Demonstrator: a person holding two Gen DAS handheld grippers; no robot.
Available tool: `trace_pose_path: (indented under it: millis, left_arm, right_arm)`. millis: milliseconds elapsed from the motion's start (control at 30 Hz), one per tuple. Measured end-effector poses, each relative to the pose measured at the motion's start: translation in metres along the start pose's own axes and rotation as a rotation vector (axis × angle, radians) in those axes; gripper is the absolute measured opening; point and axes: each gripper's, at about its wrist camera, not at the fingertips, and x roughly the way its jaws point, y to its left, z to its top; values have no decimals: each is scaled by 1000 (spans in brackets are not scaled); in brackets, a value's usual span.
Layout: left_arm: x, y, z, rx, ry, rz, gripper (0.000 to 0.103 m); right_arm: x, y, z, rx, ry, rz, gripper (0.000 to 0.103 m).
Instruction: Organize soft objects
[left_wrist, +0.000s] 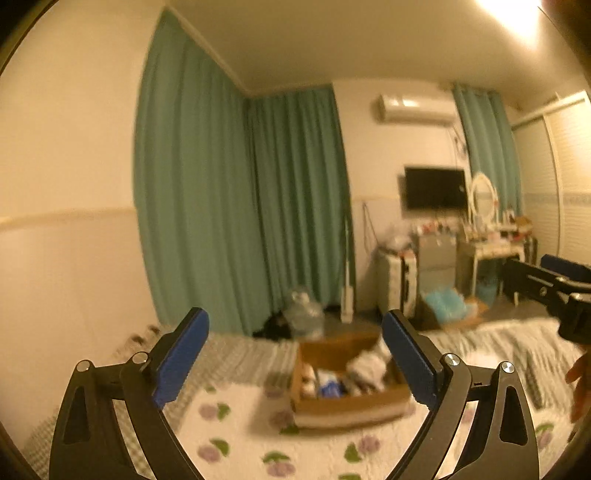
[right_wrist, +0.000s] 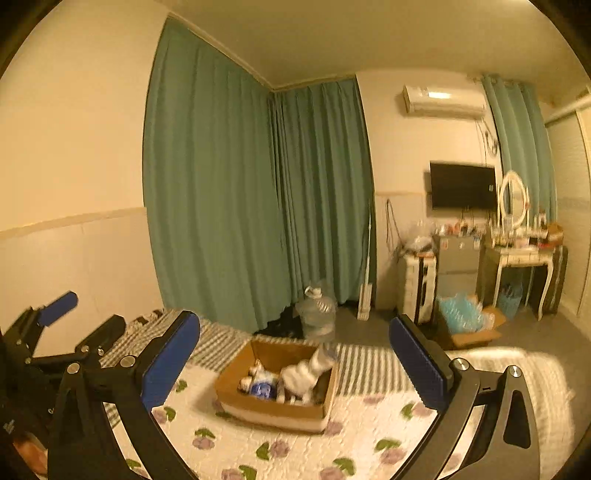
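A bed fills the near part of the room, spread with a quilted white bedspread (right_wrist: 295, 454) printed with purple flowers and green leaves; a grey-and-white striped blanket (right_wrist: 365, 369) lies across it further back. Teal curtains (right_wrist: 221, 184) hang behind in soft vertical folds.

On the bedspread sits an open cardboard box (right_wrist: 273, 408), stiff-walled and brown, its long side running roughly left to right. Inside lies a jumble of soft objects (right_wrist: 306, 373): pale, crumpled fabric bundles, one with something blue on it, though blur keeps me from naming any single piece. The biggest white bundle leans up against the box's right-hand end.

The right gripper (right_wrist: 293, 363) and the left gripper (left_wrist: 295, 356) both hang above the bed with their blue ribbed pads spread wide, nothing held between them. The box lies straight ahead of and below each, well apart from the pads. From the right one it frames almost dead centre; from the left it sits slightly right of centre, so I judge the right arm to be somewhat better lined up for reaching forward and down into the open top.
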Motion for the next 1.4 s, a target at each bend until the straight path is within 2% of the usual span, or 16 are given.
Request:
trace_pose_path:
  millis: [67,133,300,600,767,1400]
  left_arm:
    - [17,-6,-24,14,47,-19,96]
    - [31,-15,-42,52,101,-2,96]
    - [55,-20,-72,55,178,-6,96]
    - [66,-22,-99,26,239,-14,96]
    - [68,-23,-101,5,249,-40,96]
    - [71,-24,-102,-19,253,-48,96]
  right_arm:
    - [18,-5,-27,11,33,-7,103]
    - [39,-12,-55,15,69,-25,103]
    - [74,-35,-88,75,138,-25,103]
    - [86,-36,-91,47,136,-48,103]
    - [84,-32,-90,25,137,-54,103]
    - [93,-21,-95,-11,172,-41,103]
